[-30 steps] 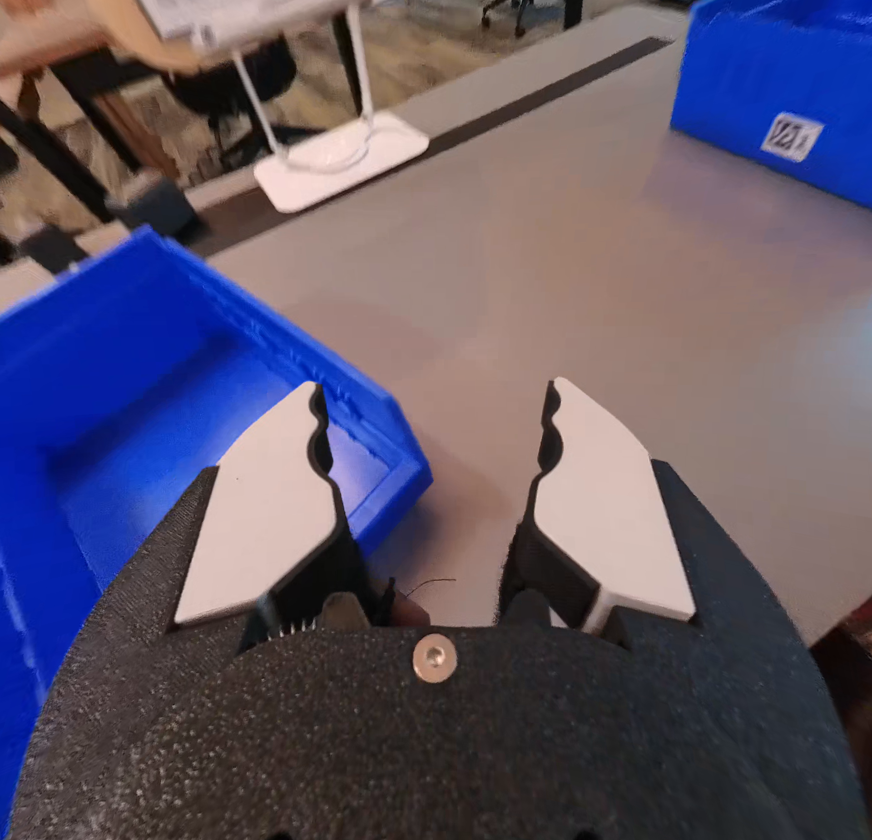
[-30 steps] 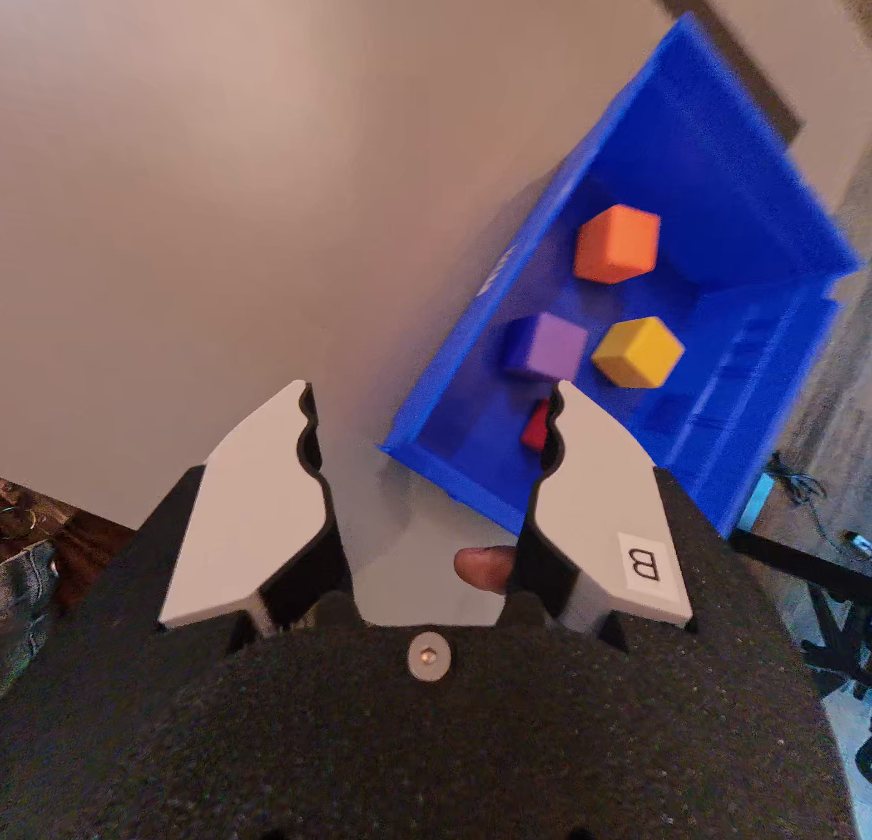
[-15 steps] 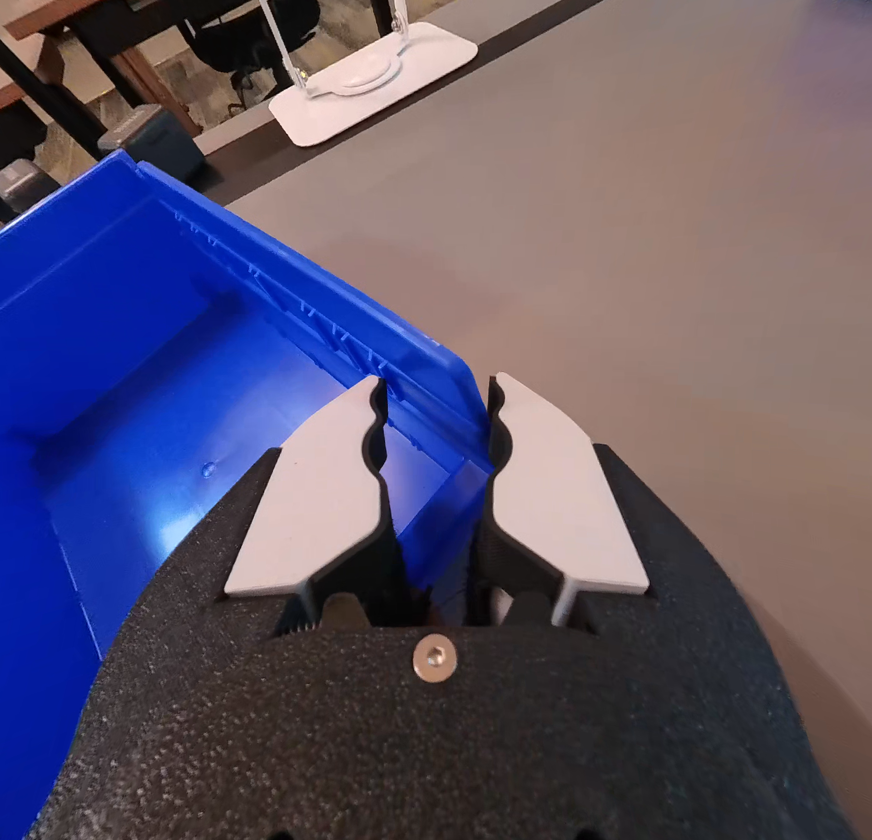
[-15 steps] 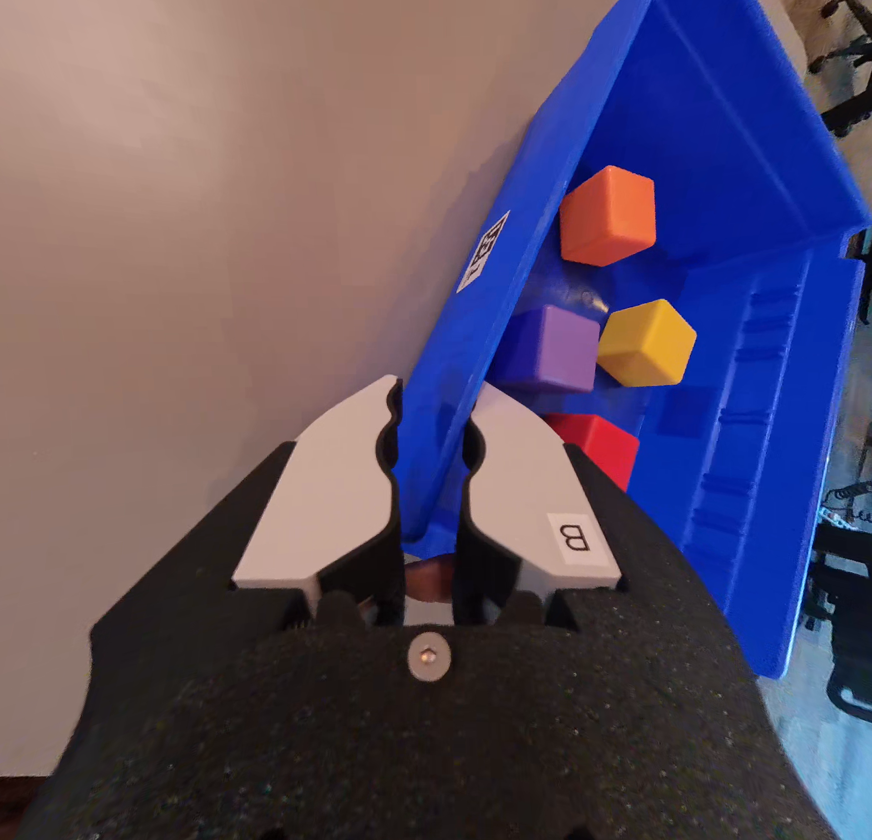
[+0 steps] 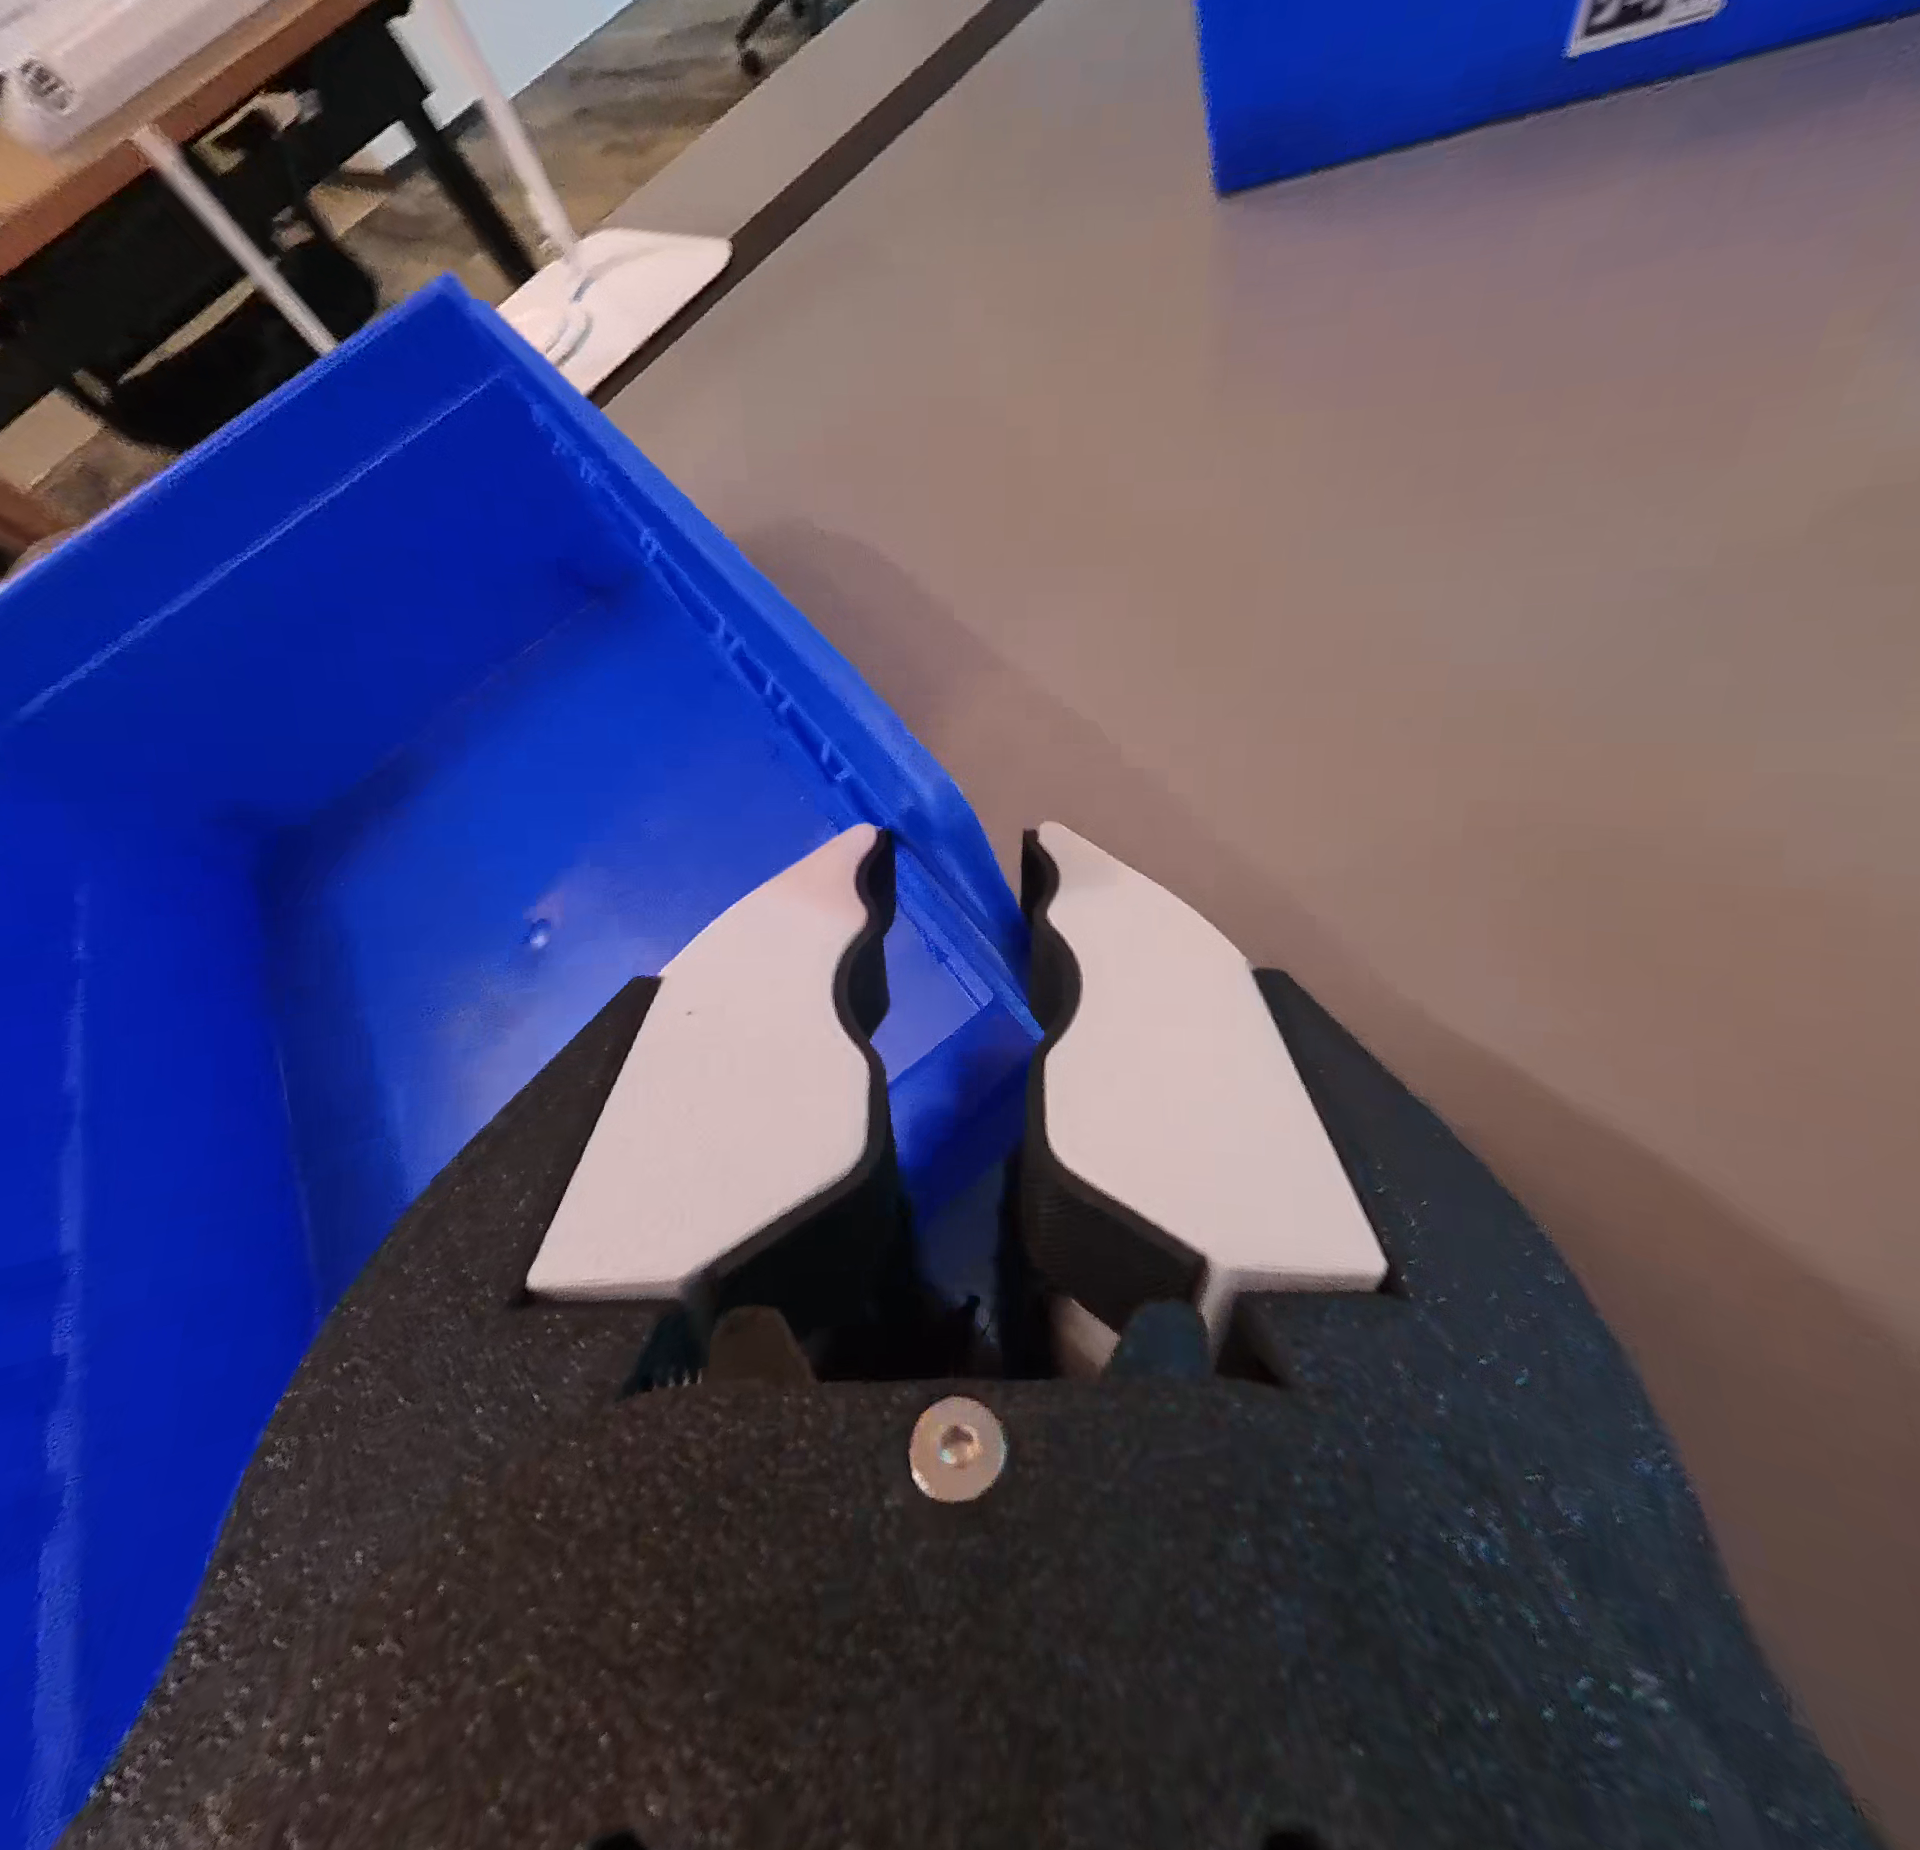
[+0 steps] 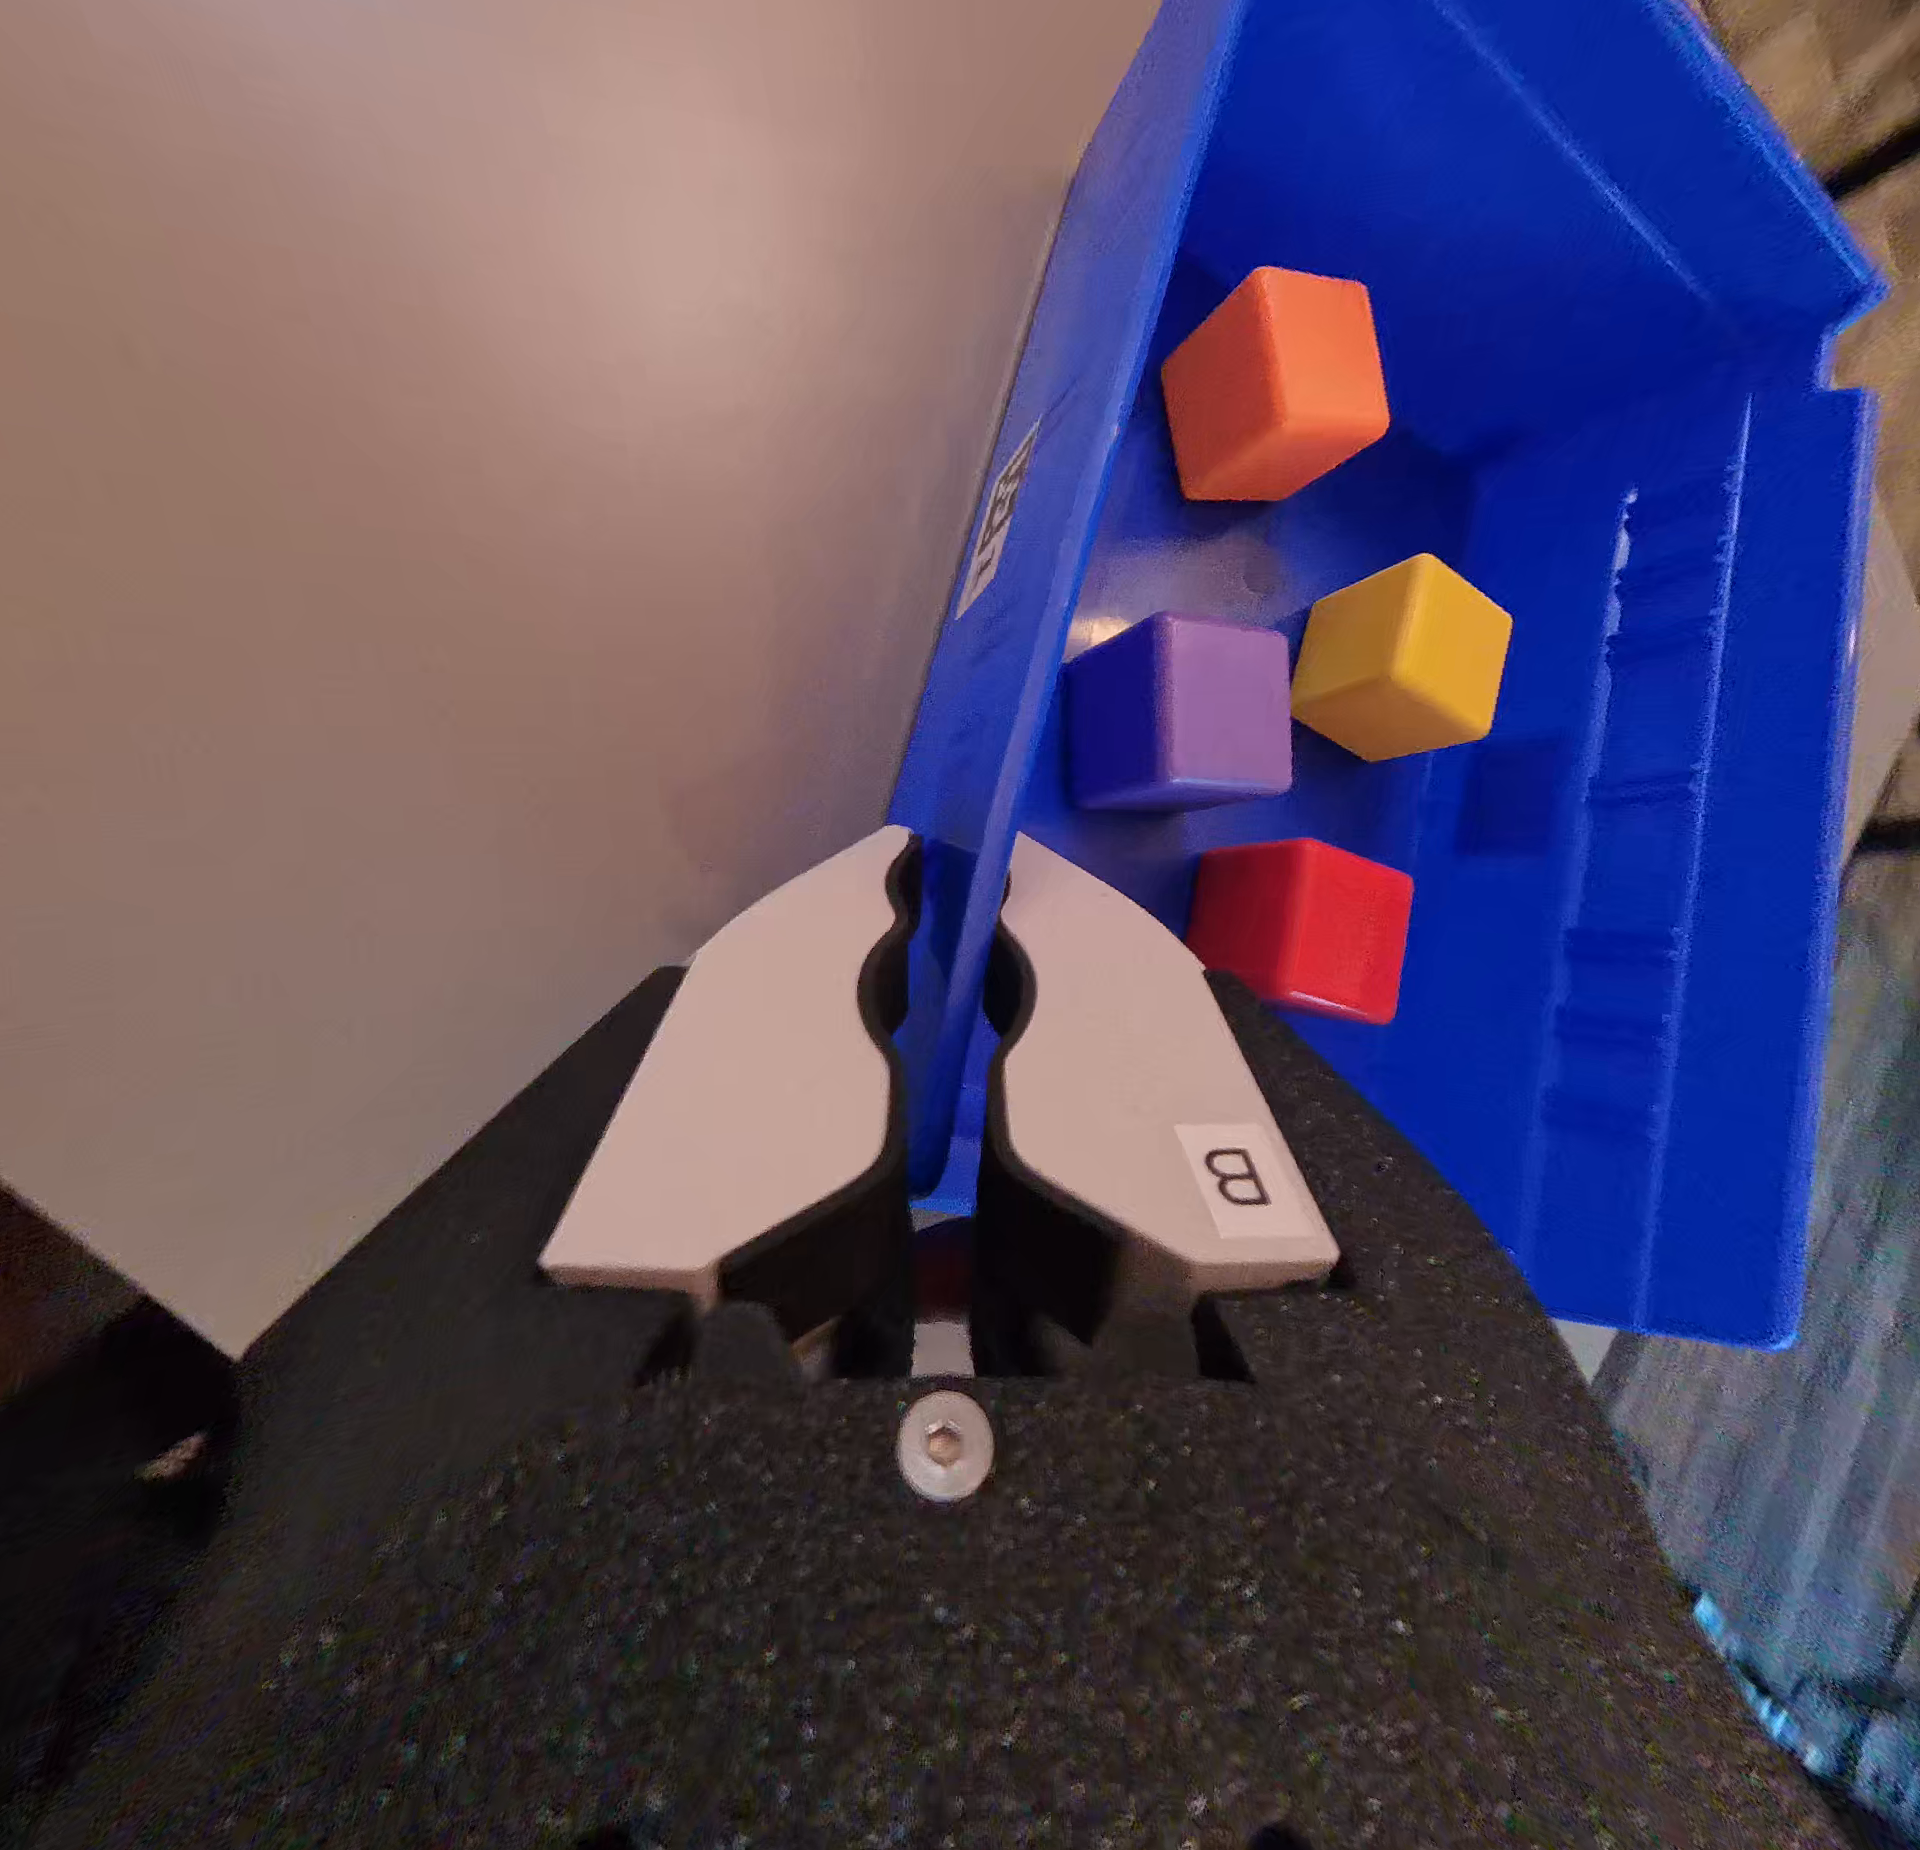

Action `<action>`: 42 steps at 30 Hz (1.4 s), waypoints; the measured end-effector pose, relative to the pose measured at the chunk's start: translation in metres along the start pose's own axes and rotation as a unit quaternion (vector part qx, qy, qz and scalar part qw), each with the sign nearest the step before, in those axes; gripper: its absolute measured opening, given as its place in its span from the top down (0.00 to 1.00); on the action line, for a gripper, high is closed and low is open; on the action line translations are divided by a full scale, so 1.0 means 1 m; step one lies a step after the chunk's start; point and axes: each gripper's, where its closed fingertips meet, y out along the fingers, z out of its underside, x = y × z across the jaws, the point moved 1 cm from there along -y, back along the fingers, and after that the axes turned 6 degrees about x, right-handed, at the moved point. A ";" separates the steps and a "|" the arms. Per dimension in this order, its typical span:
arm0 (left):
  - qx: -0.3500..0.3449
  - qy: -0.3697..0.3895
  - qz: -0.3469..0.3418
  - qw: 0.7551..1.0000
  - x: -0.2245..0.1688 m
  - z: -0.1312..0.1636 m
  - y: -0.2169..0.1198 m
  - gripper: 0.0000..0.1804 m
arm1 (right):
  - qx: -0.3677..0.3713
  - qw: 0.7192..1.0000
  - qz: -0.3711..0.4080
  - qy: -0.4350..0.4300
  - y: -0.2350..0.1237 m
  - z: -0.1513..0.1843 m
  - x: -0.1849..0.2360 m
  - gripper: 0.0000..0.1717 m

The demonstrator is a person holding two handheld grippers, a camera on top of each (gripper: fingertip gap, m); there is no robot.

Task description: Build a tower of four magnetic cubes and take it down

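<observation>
While both grippers, left [image 5: 958, 844] and right [image 6: 961, 855], pinch bin walls [image 5: 727, 595] [image 6: 1049, 595], the smooth, rigid-looking cubes [image 6: 1179, 711] likely want flat opposite faces.

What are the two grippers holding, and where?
Left gripper: empty bin, by its wall. Right gripper: cube bin, by its wall.

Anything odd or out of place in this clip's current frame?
Yes. Each gripper pinches a blue bin wall rather than a cube: the right gripper on the bin holding the orange, purple, yellow and red cubes, the left gripper on an empty bin. No tower stands.
</observation>
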 end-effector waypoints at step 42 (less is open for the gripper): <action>-0.066 0.181 0.242 0.951 -0.190 -0.120 -0.043 0.66 | -0.163 0.941 -0.170 -0.244 0.022 -0.228 0.012 0.77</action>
